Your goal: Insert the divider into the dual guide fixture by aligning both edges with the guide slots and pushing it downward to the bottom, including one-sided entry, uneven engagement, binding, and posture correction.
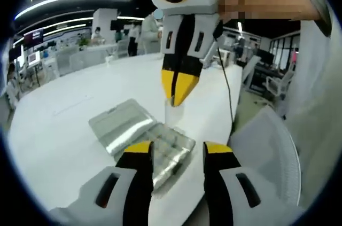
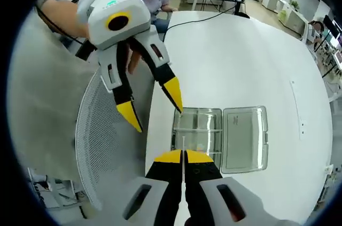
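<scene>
Storage box (image 2: pixel 222 138): clear glossy plastic, glinting. Divider (image 2: pixel 183 154): thin translucent plastic. Table (image 2: pixel 240 60): smooth matt white, showing faint sheen. Chair back (image 2: pixel 99 146) at nine o'clock: grey mesh.

The left gripper view looks low and close across the white tabletop (image 1: pixel 64 130) toward the clear fixture box (image 1: pixel 144 135) with the right tool (image 1: pixel 179 90) above it, while the right gripper view looks steeply down on the same box (image 2: pixel 222 138) and tabletop edge from the opposite side.
</scene>
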`<state>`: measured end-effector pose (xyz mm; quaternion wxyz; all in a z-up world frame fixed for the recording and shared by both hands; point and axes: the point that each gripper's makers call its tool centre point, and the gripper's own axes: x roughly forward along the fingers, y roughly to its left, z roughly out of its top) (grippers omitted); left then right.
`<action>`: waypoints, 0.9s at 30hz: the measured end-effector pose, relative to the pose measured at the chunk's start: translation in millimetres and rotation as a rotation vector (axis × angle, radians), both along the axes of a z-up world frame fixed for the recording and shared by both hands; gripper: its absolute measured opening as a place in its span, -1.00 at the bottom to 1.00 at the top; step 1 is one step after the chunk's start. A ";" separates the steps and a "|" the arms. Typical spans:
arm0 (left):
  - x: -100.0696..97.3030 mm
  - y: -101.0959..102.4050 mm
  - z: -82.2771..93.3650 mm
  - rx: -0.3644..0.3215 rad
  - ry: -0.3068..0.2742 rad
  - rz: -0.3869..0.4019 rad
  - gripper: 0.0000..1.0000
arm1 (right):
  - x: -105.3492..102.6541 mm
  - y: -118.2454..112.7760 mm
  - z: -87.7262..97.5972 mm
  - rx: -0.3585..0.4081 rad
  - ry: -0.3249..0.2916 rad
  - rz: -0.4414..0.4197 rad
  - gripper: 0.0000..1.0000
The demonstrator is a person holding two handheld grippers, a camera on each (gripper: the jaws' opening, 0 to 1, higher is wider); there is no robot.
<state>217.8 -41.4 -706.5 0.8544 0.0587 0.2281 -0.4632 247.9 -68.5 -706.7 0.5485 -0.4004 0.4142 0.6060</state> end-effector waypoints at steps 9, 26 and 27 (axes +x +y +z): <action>2.7 6.6 -9.1 0.040 0.015 0.044 -0.15 | 15.2 2.8 -20.9 -0.056 -0.019 -0.043 -1.00; 3.4 9.8 -17.1 0.046 0.072 0.096 0.17 | 17.5 4.3 -51.0 -0.052 -0.039 -0.026 -1.00; 3.7 10.6 -17.8 0.049 0.072 0.100 0.20 | 17.2 5.0 -52.1 -0.051 -0.040 -0.025 -1.00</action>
